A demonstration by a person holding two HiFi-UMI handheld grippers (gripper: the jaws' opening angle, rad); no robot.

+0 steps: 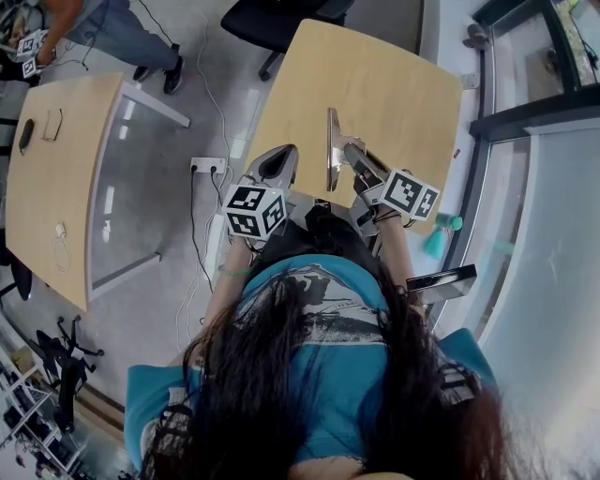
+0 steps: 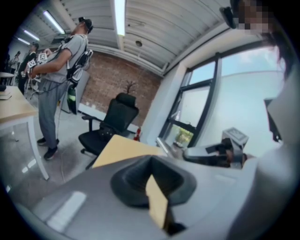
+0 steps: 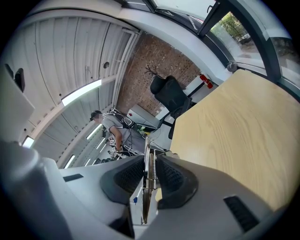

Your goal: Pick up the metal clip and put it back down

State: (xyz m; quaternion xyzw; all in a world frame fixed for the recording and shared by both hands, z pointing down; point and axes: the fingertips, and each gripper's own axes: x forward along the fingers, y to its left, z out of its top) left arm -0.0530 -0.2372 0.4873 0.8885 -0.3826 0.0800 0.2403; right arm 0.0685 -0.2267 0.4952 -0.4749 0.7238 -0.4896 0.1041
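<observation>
- Grey office flooring surrounds a pale wooden table [image 1: 375, 84] set directly ahead of the person; a second table [image 1: 56, 178], a black office chair [image 1: 281, 23] and a floor power strip [image 1: 208, 165] lie around it; glazing runs along the right side.
- Right gripper [image 1: 352, 157]: jaws clamped on the metal clip [image 1: 331, 150]; the ribbed pads press its two sides, and the right gripper view shows the clip's spring between them; the clip stands upright and edge-on, extending beyond the jaw tips.
- Clip location: held above the near part of the table, apparently clear of the surface; this suits the lift stage, with the set-down judged not yet done.
- Left gripper [image 1: 274, 167]: jaws brought together with nothing between them; it hangs beside the right gripper near the table's near left edge, evidently idle and positioned clear of the clip's path.
- Gripping across the sides probably stops the thin clip from twisting; the set-down calls for a steady descent to the table before the jaws part.
</observation>
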